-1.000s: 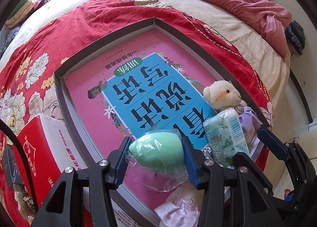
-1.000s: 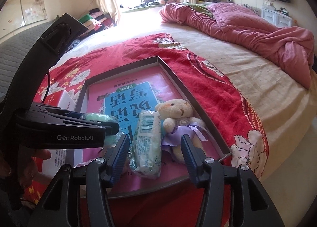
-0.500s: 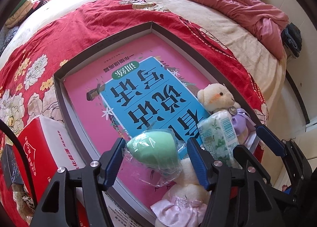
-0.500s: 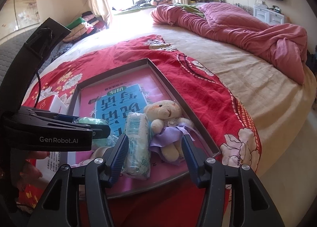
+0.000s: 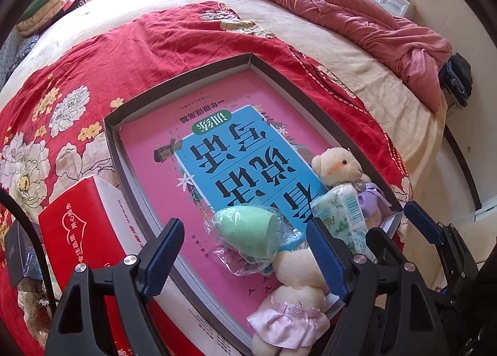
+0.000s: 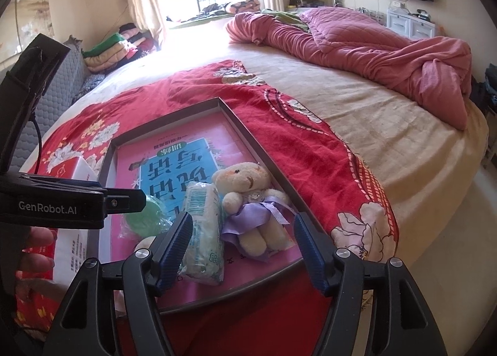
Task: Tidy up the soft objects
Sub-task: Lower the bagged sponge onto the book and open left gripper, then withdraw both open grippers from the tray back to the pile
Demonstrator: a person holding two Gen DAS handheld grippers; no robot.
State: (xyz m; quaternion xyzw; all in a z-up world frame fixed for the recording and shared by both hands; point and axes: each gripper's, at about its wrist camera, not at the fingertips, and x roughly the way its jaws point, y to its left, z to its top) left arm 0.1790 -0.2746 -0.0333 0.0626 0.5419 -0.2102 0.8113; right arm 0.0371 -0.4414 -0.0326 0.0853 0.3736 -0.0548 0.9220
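A shallow grey tray [image 5: 174, 89] [image 6: 248, 135] lies on the red floral cloth, lined with a pink and blue book. In its near end lie a green sponge in clear wrap [image 5: 248, 231] [image 6: 146, 219], a tissue pack [image 5: 344, 219] [image 6: 203, 231], a cream bear in a purple dress [image 5: 338, 166] [image 6: 251, 197] and a bear in a pink dress [image 5: 292, 303]. My left gripper [image 5: 245, 256] hovers over the sponge, its jaws opening and clear of it. My right gripper [image 6: 242, 247] stands above the tissue pack and purple bear, jaws opening, pads touching neither.
A red and white tissue box [image 5: 84, 231] sits just left of the tray. A crumpled pink quilt [image 6: 357, 45] lies across the far side of the bed. Folded clothes [image 6: 115, 48] are stacked by the window. The bed edge drops off at the right.
The left gripper let go of the green sponge, which now lies in the tray, and lifted a little. The right gripper's jaws spread wider around the tissue pack and purple bear.
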